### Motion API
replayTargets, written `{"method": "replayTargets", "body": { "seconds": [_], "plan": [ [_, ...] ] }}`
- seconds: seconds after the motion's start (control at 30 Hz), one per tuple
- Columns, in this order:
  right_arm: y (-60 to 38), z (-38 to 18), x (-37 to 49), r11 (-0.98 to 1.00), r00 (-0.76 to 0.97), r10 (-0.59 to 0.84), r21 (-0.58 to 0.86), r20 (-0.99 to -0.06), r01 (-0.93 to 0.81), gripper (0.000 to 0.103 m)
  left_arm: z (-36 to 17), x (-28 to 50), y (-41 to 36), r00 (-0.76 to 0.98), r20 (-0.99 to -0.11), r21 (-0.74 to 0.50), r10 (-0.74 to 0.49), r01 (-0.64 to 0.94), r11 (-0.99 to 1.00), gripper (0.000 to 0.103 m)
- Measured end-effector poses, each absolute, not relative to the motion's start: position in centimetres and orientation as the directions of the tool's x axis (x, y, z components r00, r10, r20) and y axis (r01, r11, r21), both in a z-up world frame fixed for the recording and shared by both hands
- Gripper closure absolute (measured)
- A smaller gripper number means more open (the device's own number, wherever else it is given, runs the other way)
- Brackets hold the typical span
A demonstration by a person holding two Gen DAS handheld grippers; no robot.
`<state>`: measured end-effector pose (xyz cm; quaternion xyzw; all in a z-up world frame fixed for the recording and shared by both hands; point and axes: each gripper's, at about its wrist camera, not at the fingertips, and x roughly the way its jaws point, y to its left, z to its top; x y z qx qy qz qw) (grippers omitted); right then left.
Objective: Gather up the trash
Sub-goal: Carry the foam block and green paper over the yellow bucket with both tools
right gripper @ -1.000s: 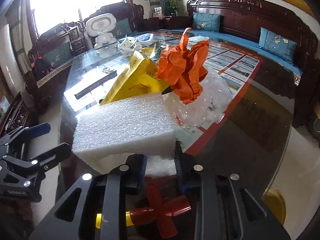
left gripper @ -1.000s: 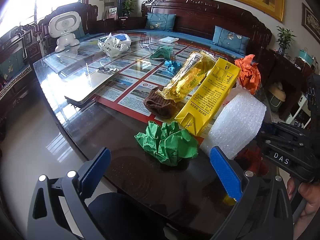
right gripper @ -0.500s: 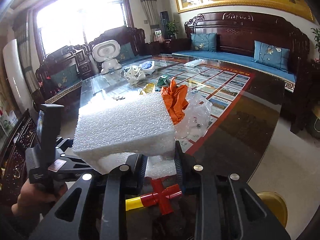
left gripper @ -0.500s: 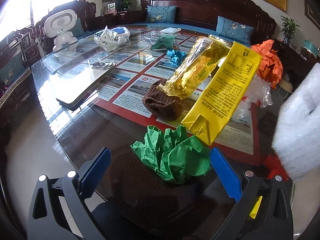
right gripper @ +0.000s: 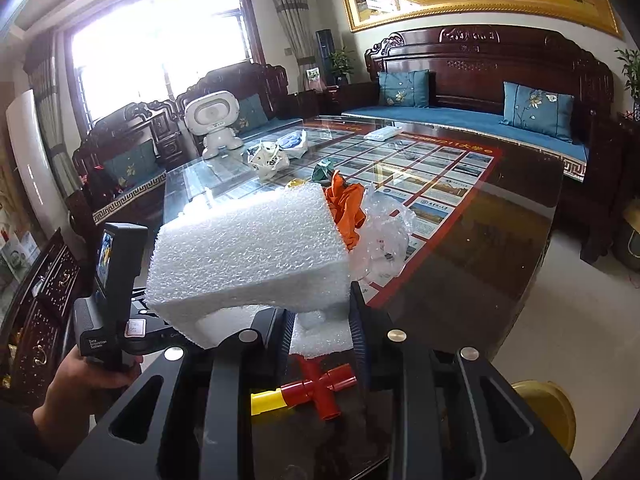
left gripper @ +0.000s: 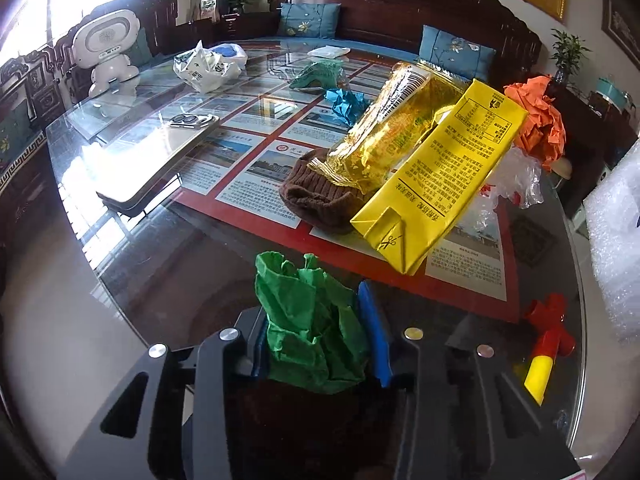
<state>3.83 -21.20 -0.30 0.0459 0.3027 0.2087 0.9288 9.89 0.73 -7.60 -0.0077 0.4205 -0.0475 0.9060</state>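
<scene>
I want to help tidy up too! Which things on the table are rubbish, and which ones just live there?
Rubbish:
green crumpled paper, in the closing left gripper
white foam block, in the right gripper
orange crumpled paper
yellow carton

Just lying about:
white toy robot
phone
brown knitted hat

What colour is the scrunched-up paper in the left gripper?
Green. The crumpled paper sits between the closing blue pads of the left gripper, clearest in the left wrist view.

Living room around the glass surface [left gripper: 168, 264]

A white toy robot [left gripper: 109, 54] stands at the far corner, a phone [left gripper: 160, 160] lies flat nearby, a brown knit hat [left gripper: 320, 200] sits mid-surface; blue cushions [right gripper: 536, 110] line the carved wooden sofa [right gripper: 480, 60].
</scene>
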Motion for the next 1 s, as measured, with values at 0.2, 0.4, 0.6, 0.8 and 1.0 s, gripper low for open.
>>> {"method": "replayTargets", "body": {
  "seconds": [0.2, 0.4, 0.6, 0.8, 1.0],
  "plan": [
    [-21.6, -0.2, 3.5, 0.908, 0.728, 0.418, 0.215, -0.543, -0.361, 0.077, -5.2, 7.2, 1.3, 0.688, -0.719, -0.054, -0.095, 0.080, 0.995, 0.064],
    [-22.4, -0.1, 2.3, 0.900, 0.722, 0.436, 0.234, -0.538, -0.369, 0.077, -2.4, 5.0, -0.8, 0.718, -0.681, -0.054, -0.147, 0.151, 0.987, 0.064],
    [-25.3, -0.1, 0.4, 0.916, 0.741, 0.401, 0.244, -0.539, -0.318, 0.077, -1.0, 3.7, -5.2, 0.718, -0.659, -0.041, -0.226, 0.266, 0.963, 0.064],
    [-30.0, -0.3, -2.0, 0.945, 0.778, 0.320, 0.245, -0.540, -0.219, 0.077, -0.5, 3.2, -10.8, 0.682, -0.656, -0.045, -0.324, 0.394, 0.918, 0.064],
    [-35.2, -1.2, -4.0, 0.961, 0.801, 0.237, 0.251, -0.550, -0.112, 0.077, -0.8, 3.6, -17.1, 0.614, -0.669, -0.062, -0.418, 0.515, 0.855, 0.064]
  ]
}}
